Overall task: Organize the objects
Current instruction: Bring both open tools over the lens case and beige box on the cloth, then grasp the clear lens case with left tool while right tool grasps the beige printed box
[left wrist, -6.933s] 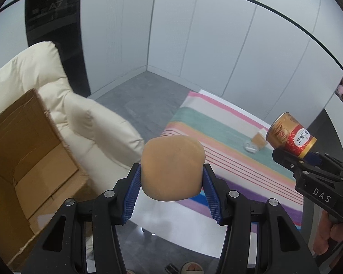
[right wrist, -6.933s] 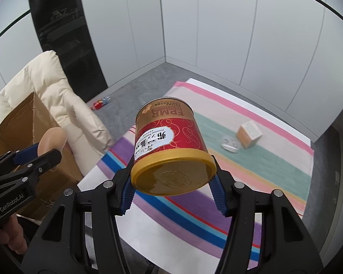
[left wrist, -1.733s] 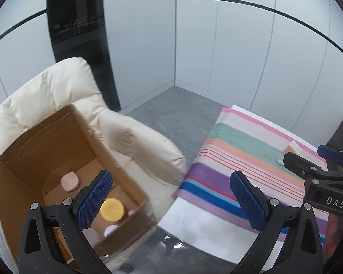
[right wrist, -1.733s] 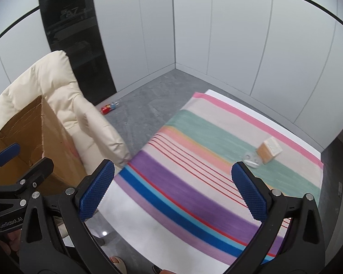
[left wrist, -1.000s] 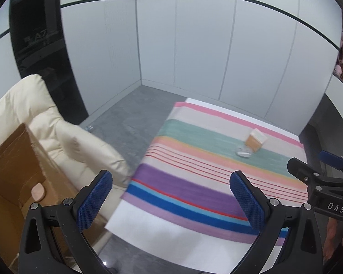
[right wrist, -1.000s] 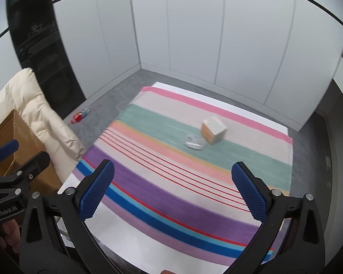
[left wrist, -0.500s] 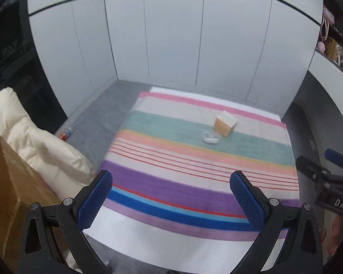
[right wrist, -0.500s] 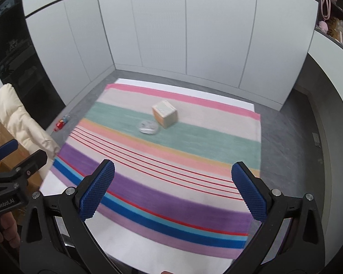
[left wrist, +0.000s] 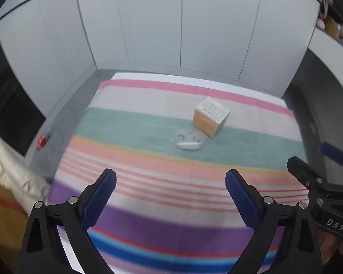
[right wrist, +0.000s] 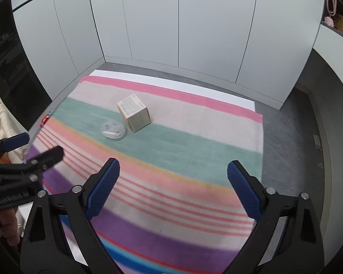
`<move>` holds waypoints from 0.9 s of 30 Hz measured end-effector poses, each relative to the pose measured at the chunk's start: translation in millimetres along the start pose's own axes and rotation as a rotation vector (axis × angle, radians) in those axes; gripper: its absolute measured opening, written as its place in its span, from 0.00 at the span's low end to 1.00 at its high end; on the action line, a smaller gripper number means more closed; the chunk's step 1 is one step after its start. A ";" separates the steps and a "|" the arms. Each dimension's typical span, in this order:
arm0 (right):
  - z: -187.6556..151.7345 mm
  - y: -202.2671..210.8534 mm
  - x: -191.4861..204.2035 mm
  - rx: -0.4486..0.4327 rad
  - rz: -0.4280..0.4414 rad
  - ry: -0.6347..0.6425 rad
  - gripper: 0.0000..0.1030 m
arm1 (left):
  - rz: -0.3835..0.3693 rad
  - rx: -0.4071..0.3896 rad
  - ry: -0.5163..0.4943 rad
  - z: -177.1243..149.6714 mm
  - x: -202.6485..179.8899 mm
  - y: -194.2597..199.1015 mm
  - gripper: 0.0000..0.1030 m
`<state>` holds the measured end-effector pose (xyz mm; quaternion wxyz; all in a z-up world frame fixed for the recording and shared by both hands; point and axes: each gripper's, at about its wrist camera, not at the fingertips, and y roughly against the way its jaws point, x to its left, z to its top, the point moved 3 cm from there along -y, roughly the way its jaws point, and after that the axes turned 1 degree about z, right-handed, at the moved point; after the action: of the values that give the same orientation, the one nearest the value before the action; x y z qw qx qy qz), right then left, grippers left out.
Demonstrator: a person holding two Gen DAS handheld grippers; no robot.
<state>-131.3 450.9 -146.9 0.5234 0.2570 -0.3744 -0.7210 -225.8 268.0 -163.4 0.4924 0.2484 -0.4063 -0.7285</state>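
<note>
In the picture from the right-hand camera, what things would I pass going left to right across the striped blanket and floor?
Small red object on the floor → clear plastic case → small cardboard box → bare grey floor beyond the striped blanket.

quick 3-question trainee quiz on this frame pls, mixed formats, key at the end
1. True or false: the left gripper and the right gripper each hold an object.
2. Multiple choice: the clear plastic case lies A) on top of the small cardboard box, B) beside the box on the green stripe of the striped cloth, C) on the bare grey floor.
3. Fill in: on the floor past the cloth's left edge lies a small ___ item.

Key: 1 false, both are open with nothing between the fingers. 2 B. 3 red.
</note>
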 end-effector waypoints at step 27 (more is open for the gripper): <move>9.7 -137.1 33.2 0.006 0.117 0.105 0.86 | -0.047 -0.044 0.004 6.1 14.3 -117.4 0.57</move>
<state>-226.5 445.6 -251.4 0.5829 0.2735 -0.3630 -0.6735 -296.6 278.6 -257.7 0.4813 0.2484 -0.3832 -0.7482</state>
